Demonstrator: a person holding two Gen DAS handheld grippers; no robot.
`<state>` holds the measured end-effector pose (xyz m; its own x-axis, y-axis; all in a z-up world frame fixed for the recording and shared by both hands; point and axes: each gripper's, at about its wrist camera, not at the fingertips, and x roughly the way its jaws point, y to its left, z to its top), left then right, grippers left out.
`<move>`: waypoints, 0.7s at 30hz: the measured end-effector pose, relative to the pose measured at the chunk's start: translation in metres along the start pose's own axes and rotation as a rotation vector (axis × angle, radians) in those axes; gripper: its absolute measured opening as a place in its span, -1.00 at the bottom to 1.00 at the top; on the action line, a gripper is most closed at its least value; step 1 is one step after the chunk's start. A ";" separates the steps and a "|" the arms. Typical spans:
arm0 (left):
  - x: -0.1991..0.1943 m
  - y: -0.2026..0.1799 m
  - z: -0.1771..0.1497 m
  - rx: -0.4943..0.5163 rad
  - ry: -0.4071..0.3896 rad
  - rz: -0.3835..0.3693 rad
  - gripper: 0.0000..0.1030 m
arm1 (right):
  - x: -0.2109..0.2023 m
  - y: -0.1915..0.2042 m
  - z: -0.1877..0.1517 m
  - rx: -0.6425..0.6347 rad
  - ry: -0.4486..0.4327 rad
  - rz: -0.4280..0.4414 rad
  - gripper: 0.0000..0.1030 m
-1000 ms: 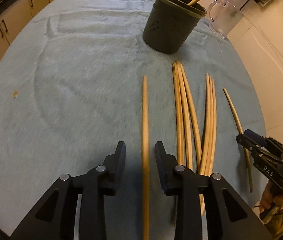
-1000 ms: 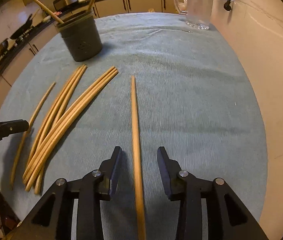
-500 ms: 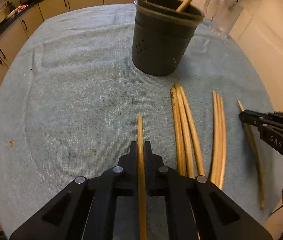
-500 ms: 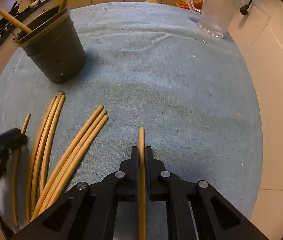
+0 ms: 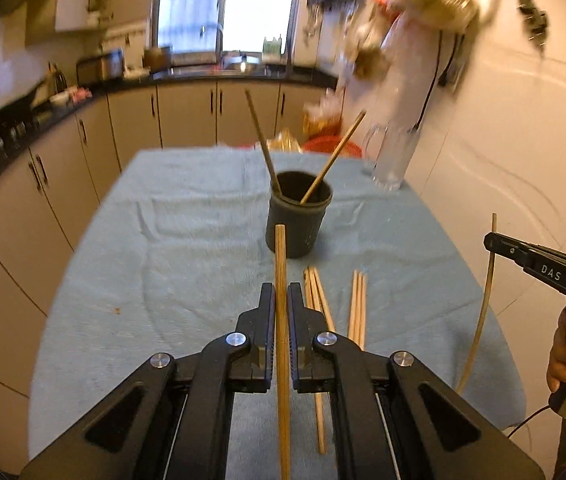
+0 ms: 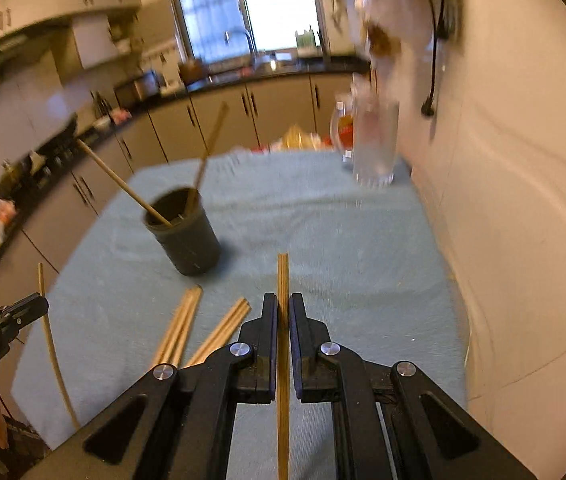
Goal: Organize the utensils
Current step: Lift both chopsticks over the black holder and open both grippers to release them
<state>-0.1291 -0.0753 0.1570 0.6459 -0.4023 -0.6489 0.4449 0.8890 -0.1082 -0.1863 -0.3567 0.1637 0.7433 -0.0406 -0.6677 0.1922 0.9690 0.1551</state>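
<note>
- Chopsticks sit clamped in both our tools: the left gripper [image 5: 280, 300] is closed tight on one chopstick [image 5: 281, 280], the right gripper [image 6: 281, 312] on another chopstick [image 6: 282, 280].
- Beyond them we see the dark holder [image 5: 298, 220] on the blue cloth [image 5: 187, 240], two sticks already leaning inside.
- Loose chopsticks [image 5: 357, 304] lie just below it.
- We judge that both long sticks arriving together could cross, or tip the holder.

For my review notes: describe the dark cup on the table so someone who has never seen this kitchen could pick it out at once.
Start at the table covered with a light blue cloth, under the two grippers. The dark utensil cup stands upright near its middle, beyond the loose chopsticks lying flat on the cloth. Unlike the clear glass jug at the far corner by the wall, it is opaque, near black, and has two chopsticks leaning out of it.
</note>
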 end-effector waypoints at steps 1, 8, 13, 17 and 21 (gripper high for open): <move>-0.003 -0.003 -0.002 0.006 -0.014 0.006 -0.89 | -0.006 0.001 -0.001 -0.001 -0.013 0.004 -0.88; -0.048 -0.014 -0.021 0.038 -0.080 0.010 -0.90 | -0.045 0.016 -0.017 -0.025 -0.082 0.041 -0.88; -0.069 -0.014 -0.025 0.043 -0.116 0.004 -0.90 | -0.071 0.024 -0.025 -0.055 -0.114 0.062 -0.88; -0.086 -0.016 -0.023 0.046 -0.163 0.003 -0.90 | -0.081 0.029 -0.026 -0.070 -0.146 0.067 -0.88; -0.094 -0.019 -0.012 0.048 -0.199 -0.001 -0.90 | -0.082 0.033 -0.020 -0.075 -0.167 0.069 -0.88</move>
<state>-0.2060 -0.0518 0.2109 0.7534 -0.4424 -0.4864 0.4712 0.8793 -0.0699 -0.2537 -0.3166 0.2094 0.8503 -0.0073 -0.5263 0.0935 0.9861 0.1373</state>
